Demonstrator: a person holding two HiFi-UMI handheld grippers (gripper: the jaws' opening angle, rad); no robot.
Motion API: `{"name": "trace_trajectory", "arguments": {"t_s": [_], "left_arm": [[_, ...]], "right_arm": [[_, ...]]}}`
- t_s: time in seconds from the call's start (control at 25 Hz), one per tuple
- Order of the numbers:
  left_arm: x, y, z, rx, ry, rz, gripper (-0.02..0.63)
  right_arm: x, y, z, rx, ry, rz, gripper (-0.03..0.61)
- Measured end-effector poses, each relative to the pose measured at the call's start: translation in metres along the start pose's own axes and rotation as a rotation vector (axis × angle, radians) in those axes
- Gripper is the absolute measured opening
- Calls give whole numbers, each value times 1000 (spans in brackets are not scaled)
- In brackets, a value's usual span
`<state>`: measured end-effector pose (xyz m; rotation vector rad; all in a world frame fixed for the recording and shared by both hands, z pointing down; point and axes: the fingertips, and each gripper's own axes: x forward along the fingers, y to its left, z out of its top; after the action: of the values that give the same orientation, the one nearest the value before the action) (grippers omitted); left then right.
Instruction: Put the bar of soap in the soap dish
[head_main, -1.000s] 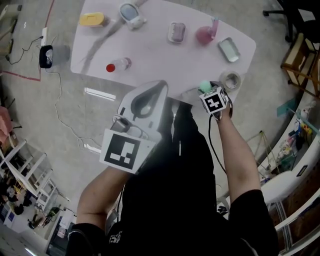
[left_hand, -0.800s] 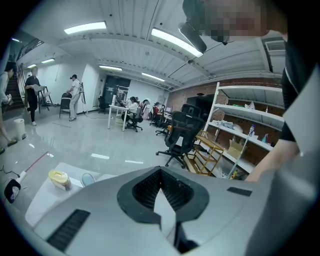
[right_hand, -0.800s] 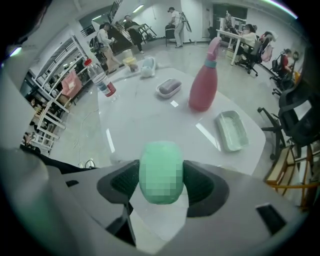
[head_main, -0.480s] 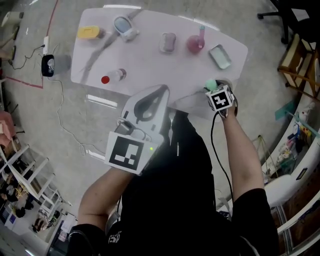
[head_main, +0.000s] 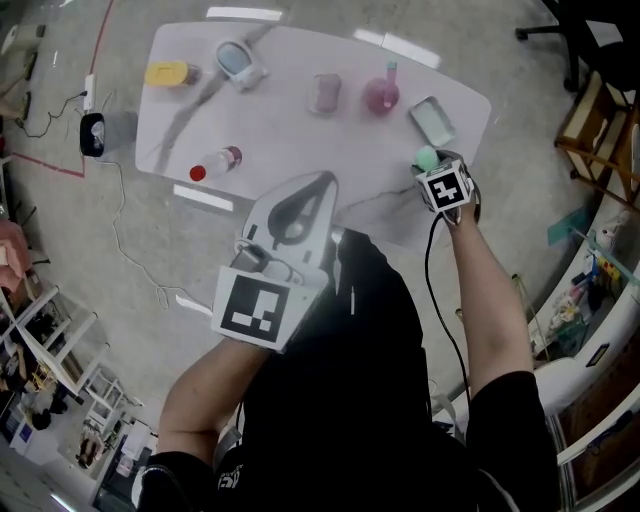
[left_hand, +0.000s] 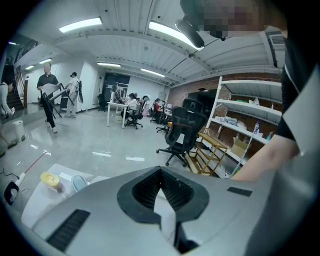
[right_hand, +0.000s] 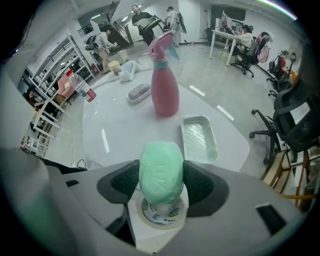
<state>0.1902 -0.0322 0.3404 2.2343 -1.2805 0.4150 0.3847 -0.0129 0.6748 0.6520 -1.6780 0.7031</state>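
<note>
Our right gripper (right_hand: 161, 186) clamps the smooth, oval green bar of soap (right_hand: 160, 167) between ribbed black pads (right_hand: 201, 183), near the ridged rectangular soap dish (right_hand: 199, 138); our left gripper (left_hand: 161, 192) is clenched, empty.

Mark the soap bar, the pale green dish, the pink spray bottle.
soap bar (right_hand: 160, 172): right gripper view, middle of face
pale green dish (right_hand: 199, 141): right gripper view, bare ribbed floor
pink spray bottle (right_hand: 165, 95): right gripper view, body

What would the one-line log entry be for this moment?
right hand-held gripper: shut on soap | left hand-held gripper: shut, empty | green tray: empty | soap: not yet placed
</note>
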Motion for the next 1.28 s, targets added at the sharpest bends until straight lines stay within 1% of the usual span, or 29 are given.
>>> {"name": "trace_trajectory", "arguments": {"t_s": [0.16, 0.28, 0.36, 0.64, 0.76, 0.88, 0.96, 1.16, 1.28], "left_arm": [[11, 1, -5, -16, 15, 17, 9], [16, 2, -11, -28, 33, 30, 9], [18, 2, -14, -30, 40, 37, 9], [24, 4, -28, -52, 61, 57, 9], [26, 1, -35, -58, 70, 57, 9], [28, -1, -41, -64, 80, 59, 9], [26, -1, -42, -66, 82, 66, 9], [18, 1, -46, -70, 86, 85, 9], [13, 4, -47, -72, 92, 93, 9]], "right_arm": [[6, -31, 5, 9, 13, -21, 286], [11, -49, 17, 3, -14, -31, 287], [15, -57, 25, -2, -30, -30, 286], [28, -80, 34, 6, -29, -48, 286], [32, -87, 37, -6, -27, -54, 286], [39, -87, 36, -17, -2, -38, 286], [42, -87, 43, -21, -16, -29, 287], [45, -86, 49, 21, -32, 33, 287], [44, -91, 51, 42, -58, 20, 287]]}}
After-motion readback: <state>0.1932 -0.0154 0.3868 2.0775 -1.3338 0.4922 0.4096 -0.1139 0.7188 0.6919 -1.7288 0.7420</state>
